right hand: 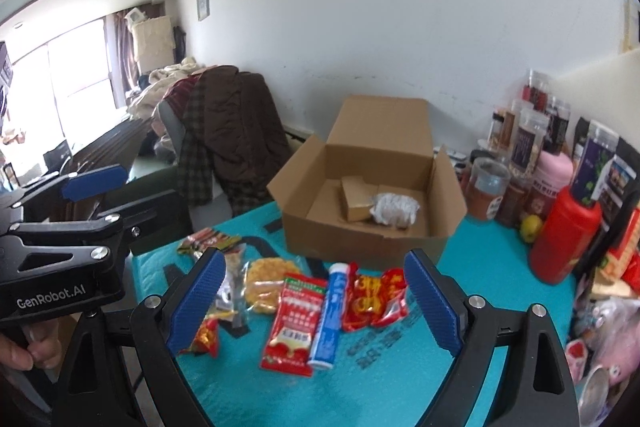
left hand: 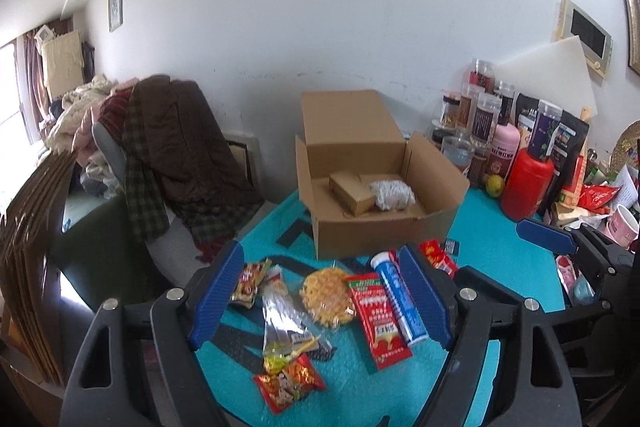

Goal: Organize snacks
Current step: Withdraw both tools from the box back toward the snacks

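Several snack packs lie on the teal mat (left hand: 500, 267) in front of an open cardboard box (left hand: 372, 231). Among them are a round yellow cracker pack (left hand: 328, 291), a red sachet (left hand: 378, 319), a blue-and-white tube (left hand: 398, 299) and a small red packet (left hand: 288, 383). My left gripper (left hand: 320, 295) hovers open above them, touching nothing. My right gripper (right hand: 314, 303) is open too, framing the red sachet (right hand: 294, 323), the tube (right hand: 330, 315) and a red-and-yellow packet (right hand: 374, 301). The box (right hand: 360, 235) holds a small carton (right hand: 354, 203) and a white crumpled pack (right hand: 394, 207).
Jars, pouches and a red bottle (left hand: 528, 187) crowd the table's right side, with a lemon (left hand: 495, 184) beside them. A chair draped in clothes (left hand: 172, 155) stands left of the table. Flattened cardboard (left hand: 32, 247) leans at the far left. A hand (right hand: 20, 351) grips the left tool.
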